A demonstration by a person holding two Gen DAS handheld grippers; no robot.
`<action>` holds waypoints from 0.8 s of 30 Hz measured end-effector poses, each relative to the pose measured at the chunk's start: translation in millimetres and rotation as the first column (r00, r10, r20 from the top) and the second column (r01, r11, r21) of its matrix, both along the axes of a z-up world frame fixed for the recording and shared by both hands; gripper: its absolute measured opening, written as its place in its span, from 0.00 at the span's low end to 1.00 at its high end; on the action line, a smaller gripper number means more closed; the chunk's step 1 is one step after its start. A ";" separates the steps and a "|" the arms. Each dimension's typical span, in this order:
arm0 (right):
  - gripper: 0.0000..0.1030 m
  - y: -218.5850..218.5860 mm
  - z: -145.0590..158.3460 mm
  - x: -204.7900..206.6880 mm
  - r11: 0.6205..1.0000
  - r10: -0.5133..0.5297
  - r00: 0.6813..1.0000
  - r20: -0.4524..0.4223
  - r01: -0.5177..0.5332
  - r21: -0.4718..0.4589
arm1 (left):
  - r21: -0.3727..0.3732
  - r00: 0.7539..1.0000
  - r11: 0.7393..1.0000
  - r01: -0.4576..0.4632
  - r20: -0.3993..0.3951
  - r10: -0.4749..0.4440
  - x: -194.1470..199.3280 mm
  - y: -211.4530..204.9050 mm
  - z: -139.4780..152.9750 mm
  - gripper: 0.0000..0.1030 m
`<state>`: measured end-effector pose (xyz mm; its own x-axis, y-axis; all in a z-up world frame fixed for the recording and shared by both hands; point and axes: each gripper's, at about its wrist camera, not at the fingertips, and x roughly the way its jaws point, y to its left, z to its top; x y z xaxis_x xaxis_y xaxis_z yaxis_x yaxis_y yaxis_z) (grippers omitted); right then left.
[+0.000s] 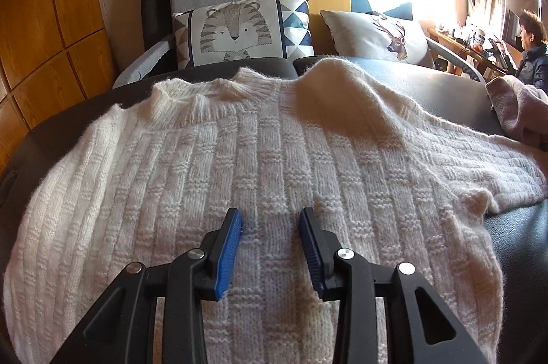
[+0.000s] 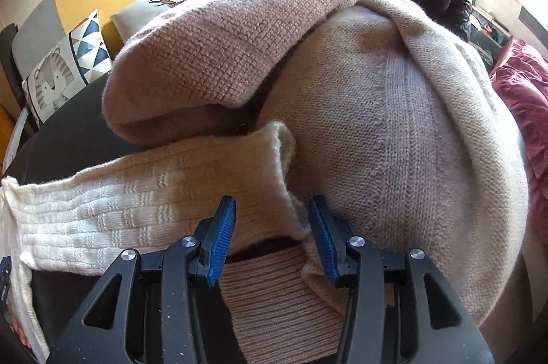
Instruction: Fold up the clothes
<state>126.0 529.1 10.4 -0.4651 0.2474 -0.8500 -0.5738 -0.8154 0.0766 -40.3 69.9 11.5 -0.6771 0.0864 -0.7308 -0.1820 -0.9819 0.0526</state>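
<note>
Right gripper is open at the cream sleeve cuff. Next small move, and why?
Probably ease the right gripper forward and shut it on the sleeve cuff. Its fingers are open with the cuff edge between them, nothing is held, and the cream sweater lies flat with this sleeve stretched toward the pink sweater. The left gripper hovers open over the body.

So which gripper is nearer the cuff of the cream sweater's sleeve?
Right. The right gripper is open with the sleeve cuff just ahead of its fingertips. The left gripper is open over the sweater's chest, away from that cuff.
</note>
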 end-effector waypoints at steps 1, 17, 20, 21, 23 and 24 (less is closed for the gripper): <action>0.42 -0.4 -2.9 -1.6 1.000 0.008 1.000 0.009 -0.008 0.007 | -0.005 1.000 1.000 0.000 -0.003 0.000 0.2 0.9 -0.2 0.35; 0.10 -37.0 13.6 7.6 0.994 0.093 0.996 -0.004 -0.093 0.061 | -0.013 1.000 1.000 -0.003 -0.014 0.002 1.3 1.5 -0.4 0.36; 0.10 -55.0 22.5 7.6 0.988 0.127 0.992 -0.008 -0.126 0.084 | -0.009 1.000 1.000 -0.002 -0.014 0.002 2.0 1.7 -0.5 0.36; 0.10 -61.0 25.5 7.6 0.986 0.138 0.990 -0.009 -0.137 0.092 | -0.007 1.000 1.000 -0.002 -0.013 0.002 2.0 1.6 -0.4 0.36; 0.10 -73.1 31.4 7.6 0.981 0.161 0.987 -0.011 -0.159 0.108 | -0.003 1.000 1.000 -0.002 -0.012 0.002 2.2 1.3 -0.4 0.36; 0.10 -80.0 32.7 4.7 0.979 0.173 0.985 -0.012 -0.170 0.112 | -0.002 1.000 1.000 -0.002 -0.012 0.002 2.2 1.1 -0.4 0.36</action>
<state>130.7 449.2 43.0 -0.5266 0.2537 -0.8114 -0.4240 -0.9056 -0.0080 -38.1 71.0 11.1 -0.6861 0.0832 -0.7227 -0.1790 -0.9822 0.0568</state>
